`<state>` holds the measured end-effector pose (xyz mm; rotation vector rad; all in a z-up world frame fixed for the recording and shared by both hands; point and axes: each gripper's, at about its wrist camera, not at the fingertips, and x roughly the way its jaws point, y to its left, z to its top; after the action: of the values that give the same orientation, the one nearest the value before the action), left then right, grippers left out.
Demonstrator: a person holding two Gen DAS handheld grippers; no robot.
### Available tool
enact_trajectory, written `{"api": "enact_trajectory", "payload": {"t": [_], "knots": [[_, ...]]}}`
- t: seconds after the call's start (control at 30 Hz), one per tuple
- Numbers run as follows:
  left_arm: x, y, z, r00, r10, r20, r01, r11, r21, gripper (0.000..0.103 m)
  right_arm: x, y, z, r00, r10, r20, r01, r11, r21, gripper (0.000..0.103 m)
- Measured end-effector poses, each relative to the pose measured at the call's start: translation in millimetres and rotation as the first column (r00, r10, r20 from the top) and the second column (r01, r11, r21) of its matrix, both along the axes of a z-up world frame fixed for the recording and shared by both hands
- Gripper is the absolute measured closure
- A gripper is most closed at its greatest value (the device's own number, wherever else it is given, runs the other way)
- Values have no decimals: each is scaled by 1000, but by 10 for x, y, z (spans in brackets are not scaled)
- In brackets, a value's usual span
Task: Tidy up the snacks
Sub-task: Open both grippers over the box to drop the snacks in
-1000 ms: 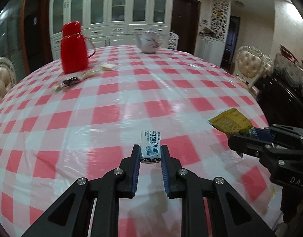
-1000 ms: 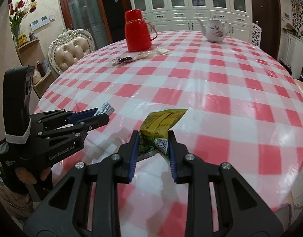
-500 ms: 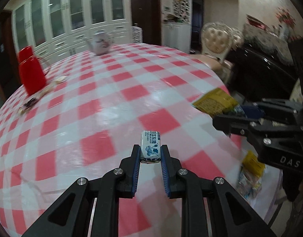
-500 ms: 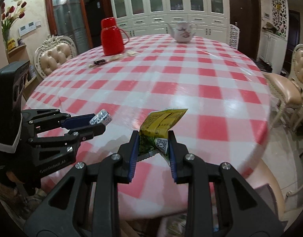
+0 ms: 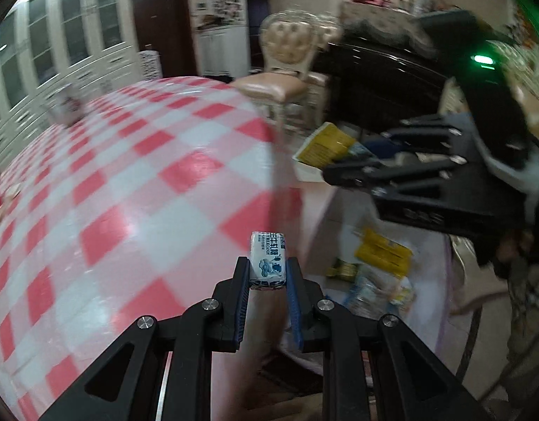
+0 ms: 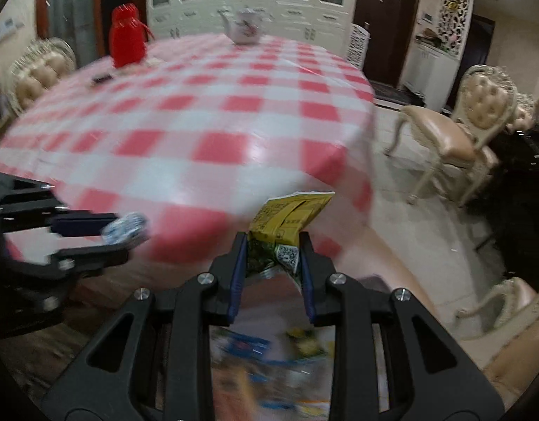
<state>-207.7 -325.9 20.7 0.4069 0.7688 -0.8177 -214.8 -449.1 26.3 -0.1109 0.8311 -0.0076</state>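
Note:
My left gripper (image 5: 267,273) is shut on a small white-and-blue milk candy (image 5: 268,259), held over the near edge of the red-checked table (image 5: 136,182). My right gripper (image 6: 273,249) is shut on a yellow-and-green snack packet (image 6: 287,221), held past the table's edge. In the left wrist view the right gripper (image 5: 331,165) carries the yellow packet (image 5: 324,145) at the right. Below both grippers lies a pile of snack packets (image 5: 378,266) on a pale surface off the table; the right wrist view shows the same pile (image 6: 273,368), blurred.
A red thermos (image 6: 126,37), a white teapot (image 6: 244,26) and a few small snacks (image 6: 101,79) sit at the table's far side. Cream padded chairs (image 6: 459,133) stand to the right, with dark furniture (image 5: 378,84) behind. White cabinets line the back wall.
Both grippers swung to the right from over the tabletop to beyond its edge, each keeping its snack. The snack pile below has come into view.

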Motion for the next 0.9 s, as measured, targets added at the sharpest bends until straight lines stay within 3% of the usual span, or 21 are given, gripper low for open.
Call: {"api": "enact_trajectory", "payload": {"t": [0.27, 0.43, 0.53, 0.6, 0.67, 0.73, 0.9], "knots": [[-259, -339, -195, 988, -146, -51, 148, 988, 43, 82, -87, -363, -500, 980, -25, -196, -11, 983, -184, 71], [-364, -501, -349, 972, -216, -94, 223, 972, 70, 81, -208, -477, -756, 949, 18, -315, -89, 973, -211, 70], [-381, -568, -416, 958, -249, -140, 260, 963, 68, 74, -262, -508, -899, 924, 21, -381, -126, 960, -252, 64], [-409, -578, -436, 959, -251, -131, 262, 962, 79, 47, -301, -516, -917, 921, -9, -390, -112, 952, -287, 56], [-406, -553, -402, 966, -237, -101, 245, 967, 70, 39, -294, -558, -880, 926, -25, -376, -93, 952, -292, 52], [-383, -519, -346, 969, -228, -91, 233, 971, 48, 38, -282, -579, -786, 938, -32, -345, -73, 955, -287, 45], [-304, -363, -218, 978, -192, -77, 193, 981, -3, 36, -199, -565, -466, 973, -57, -223, -10, 957, -289, 42]]}}
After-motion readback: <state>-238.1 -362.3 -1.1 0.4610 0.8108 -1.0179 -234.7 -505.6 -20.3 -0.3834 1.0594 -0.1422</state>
